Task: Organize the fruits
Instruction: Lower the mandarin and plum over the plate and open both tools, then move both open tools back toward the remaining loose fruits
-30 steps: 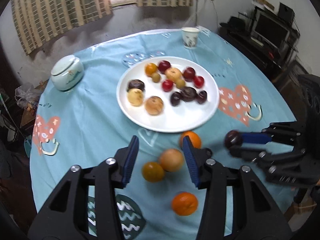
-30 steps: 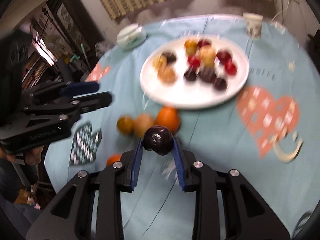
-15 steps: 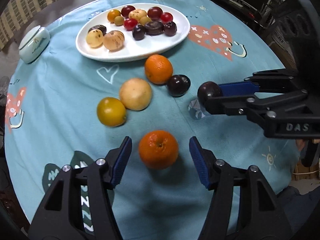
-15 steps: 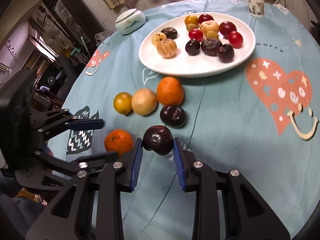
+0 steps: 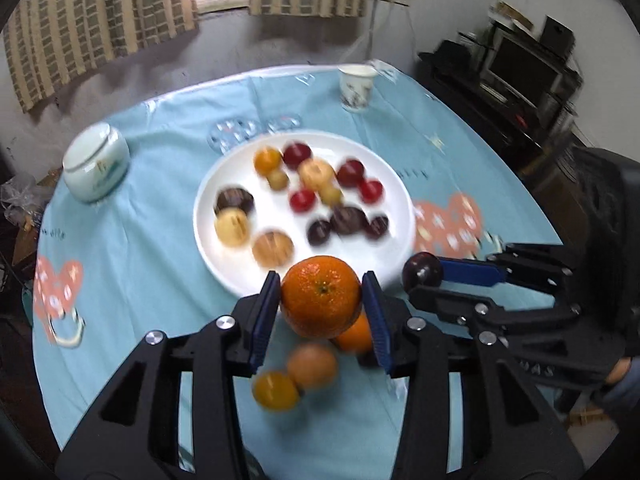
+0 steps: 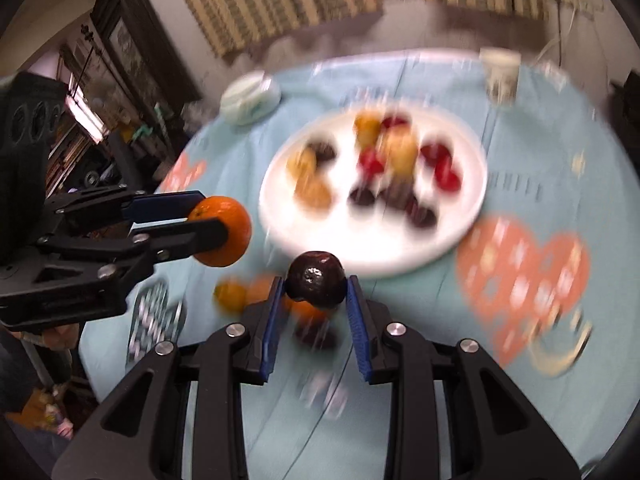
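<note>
The left tool [image 5: 320,296] is closing, its pads clamped on an orange [image 5: 320,297] lifted above the tabletop's [image 5: 140,248] near edge; the right tool [image 6: 316,285] stays clamped on a dark plum [image 6: 316,283] beside the white plate [image 5: 224,252]

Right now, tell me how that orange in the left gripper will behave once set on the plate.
The orange is round, so it will probably roll on the flat white plate. Its pebbled rind likely grips the left gripper, whose jaws are closing on it.
</note>
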Demonstrator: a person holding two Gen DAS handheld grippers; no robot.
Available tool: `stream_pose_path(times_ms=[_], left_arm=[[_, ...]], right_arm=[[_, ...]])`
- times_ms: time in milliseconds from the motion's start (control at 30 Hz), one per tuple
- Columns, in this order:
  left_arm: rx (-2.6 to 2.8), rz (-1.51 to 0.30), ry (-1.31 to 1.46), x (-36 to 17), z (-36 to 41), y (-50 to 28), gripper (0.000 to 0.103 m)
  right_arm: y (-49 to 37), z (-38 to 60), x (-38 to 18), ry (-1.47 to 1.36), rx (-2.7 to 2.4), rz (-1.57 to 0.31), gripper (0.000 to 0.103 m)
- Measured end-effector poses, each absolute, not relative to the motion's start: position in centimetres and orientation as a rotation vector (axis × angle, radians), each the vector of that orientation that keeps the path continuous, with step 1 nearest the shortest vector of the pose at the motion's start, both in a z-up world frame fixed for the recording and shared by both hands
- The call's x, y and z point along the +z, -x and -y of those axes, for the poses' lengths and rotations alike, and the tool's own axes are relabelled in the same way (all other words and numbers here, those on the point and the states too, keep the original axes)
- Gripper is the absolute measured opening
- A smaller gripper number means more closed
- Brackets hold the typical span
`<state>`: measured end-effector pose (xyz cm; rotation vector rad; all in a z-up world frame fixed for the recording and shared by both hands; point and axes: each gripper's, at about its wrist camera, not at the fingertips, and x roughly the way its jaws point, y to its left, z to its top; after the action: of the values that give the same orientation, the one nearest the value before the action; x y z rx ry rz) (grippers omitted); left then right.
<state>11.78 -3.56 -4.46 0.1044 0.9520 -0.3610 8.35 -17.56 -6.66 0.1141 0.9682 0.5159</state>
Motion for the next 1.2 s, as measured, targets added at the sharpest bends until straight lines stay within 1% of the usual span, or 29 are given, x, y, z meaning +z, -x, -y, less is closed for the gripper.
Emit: stream_pose_path(times_ms=[133,267,300,333,367,400,433,467,500,533,700,900,1000,1200], left_arm=[[-0.269,-0.989,-0.088,-5.5,4.7,-18.2,0.043],[-0.205,-1.048,-0.065,-7.9,4.8,-22.2,0.044],[-0.200,-1.057,-0.063,-8.4,4.7,-22.7,0.052],[-0.181,-1.062,-0.065,-8.8,4.6,-23.1,0.056],[-0.176,-1.063,-0.060,-9.0,4.5,-23.4,0.058],[-0.178,-1.062,-0.055,-9.1,4.3,-23.5,0.064],[-0.166,-1.057,-0.056,-9.3,3.9,-23.6,0.067],[-0.154,-1.054,-0.058,-9.3,3.6,-23.6,0.068],[-0.150,-1.056,-0.051,-9.4,3.2,-23.6,0.068],[-0.146,-1.059,-0.035,-9.3,2.8,-23.4,0.069],[-0.144,-1.000,-0.048,-7.5,1.6,-20.4,0.072],[-0.176,-0.919,-0.130,-5.5,1.2,-13.1,0.080],[-0.189,-0.952,-0.103,-6.3,0.0,-8.6,0.082],[-0.200,-1.097,-0.085,-10.8,-1.8,-0.6,0.082]], right_arm=[[-13.6,17.3,-5.9,-0.111,0.467,-0.927,0.032],[-18.2,17.1,-7.1,-0.086,0.403,-0.958,0.033],[-19.1,17.0,-7.6,-0.078,0.396,-0.980,0.033],[-20.0,16.8,-8.3,-0.049,0.376,-0.998,0.035],[-20.5,16.7,-8.7,-0.027,0.360,-1.003,0.036],[-20.9,16.8,-9.1,-0.018,0.353,-1.005,0.036],[-21.2,17.0,-9.5,-0.021,0.344,-1.011,0.038],[-21.4,17.2,-9.7,-0.026,0.334,-1.012,0.057],[-21.4,17.6,-9.7,-0.028,0.317,-1.008,0.068],[-21.2,18.0,-9.4,-0.035,0.308,-0.980,0.072],[-18.8,18.7,-7.8,-0.053,0.346,-0.969,0.072],[-11.3,18.6,-7.0,0.006,0.389,-0.972,0.072],[-7.1,18.5,-7.9,-0.001,0.413,-1.001,0.072],[1.3,17.1,-11.9,-0.059,0.445,-1.131,0.072]])
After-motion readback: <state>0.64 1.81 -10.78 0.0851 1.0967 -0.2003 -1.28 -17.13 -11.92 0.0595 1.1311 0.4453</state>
